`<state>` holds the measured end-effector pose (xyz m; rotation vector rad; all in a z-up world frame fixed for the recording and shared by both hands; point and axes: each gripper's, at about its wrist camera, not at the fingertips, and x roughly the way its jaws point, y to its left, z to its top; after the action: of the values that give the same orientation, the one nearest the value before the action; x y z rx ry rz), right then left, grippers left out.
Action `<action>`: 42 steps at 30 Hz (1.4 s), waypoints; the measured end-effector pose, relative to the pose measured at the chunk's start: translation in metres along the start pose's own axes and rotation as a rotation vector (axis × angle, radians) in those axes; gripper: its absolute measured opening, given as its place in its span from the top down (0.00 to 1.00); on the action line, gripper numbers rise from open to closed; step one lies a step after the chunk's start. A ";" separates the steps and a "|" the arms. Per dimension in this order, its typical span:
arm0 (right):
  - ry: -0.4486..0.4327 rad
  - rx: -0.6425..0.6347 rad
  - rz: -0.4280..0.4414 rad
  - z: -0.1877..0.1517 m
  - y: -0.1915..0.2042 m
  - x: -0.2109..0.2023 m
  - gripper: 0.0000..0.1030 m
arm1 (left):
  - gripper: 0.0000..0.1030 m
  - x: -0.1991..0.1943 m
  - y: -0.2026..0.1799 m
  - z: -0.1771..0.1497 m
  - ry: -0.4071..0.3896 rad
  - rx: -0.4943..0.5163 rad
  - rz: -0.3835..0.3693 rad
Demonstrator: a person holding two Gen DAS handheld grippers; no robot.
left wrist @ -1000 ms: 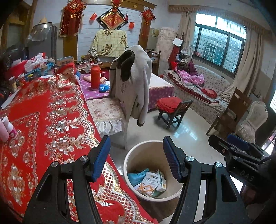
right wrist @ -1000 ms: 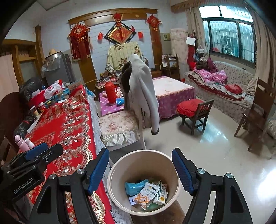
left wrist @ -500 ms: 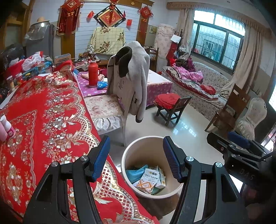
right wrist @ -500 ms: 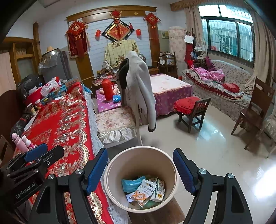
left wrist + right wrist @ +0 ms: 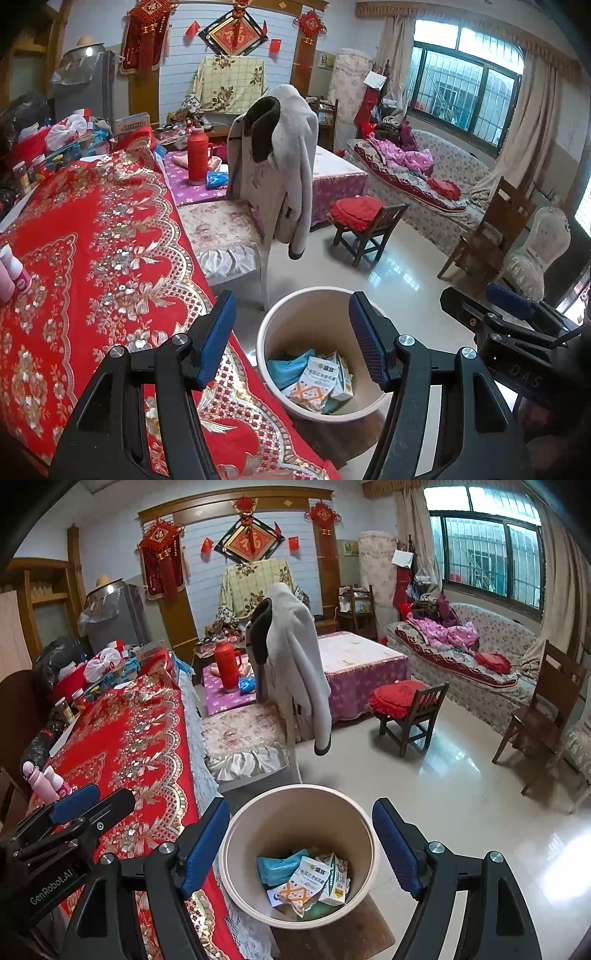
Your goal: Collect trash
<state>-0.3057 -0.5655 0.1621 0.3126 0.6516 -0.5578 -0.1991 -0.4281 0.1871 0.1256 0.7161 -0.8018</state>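
Note:
A beige trash bin [image 5: 332,299] [image 5: 258,823] stands on a low wooden stool beside the red-clothed table [image 5: 74,236] [image 5: 136,738]. Inside lie several pieces of trash: a white-and-orange packet [image 5: 314,384] [image 5: 303,882], a small carton [image 5: 338,878] and a teal wrapper [image 5: 286,369] [image 5: 275,867]. My left gripper [image 5: 291,339] is open and empty, over the table edge and the bin's left side. My right gripper [image 5: 301,845] is open and empty, above the bin. Each gripper shows in the other's view, the right one [image 5: 509,317] and the left one [image 5: 74,812].
A chair [image 5: 229,229] [image 5: 243,734] draped with a grey coat [image 5: 288,166] [image 5: 299,657] stands behind the bin. Pink bottles [image 5: 14,269] [image 5: 44,779] stand on the table's left. A small red-cushioned chair [image 5: 402,705], a sofa [image 5: 480,653] and a purple-clothed table [image 5: 354,664] stand beyond.
Both grippers stay open and empty. Both views have drifted a little, so the bin sits slightly higher in the frames.

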 end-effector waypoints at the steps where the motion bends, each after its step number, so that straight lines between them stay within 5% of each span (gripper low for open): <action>1: 0.001 0.001 0.001 0.000 0.000 0.000 0.24 | 0.40 0.000 0.000 -0.001 0.001 0.001 0.000; 42: 0.035 0.002 0.003 -0.006 -0.004 0.003 0.23 | 0.40 0.001 -0.004 -0.012 0.026 -0.007 -0.004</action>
<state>-0.3087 -0.5670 0.1552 0.3253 0.6840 -0.5515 -0.2079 -0.4267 0.1780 0.1281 0.7437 -0.8021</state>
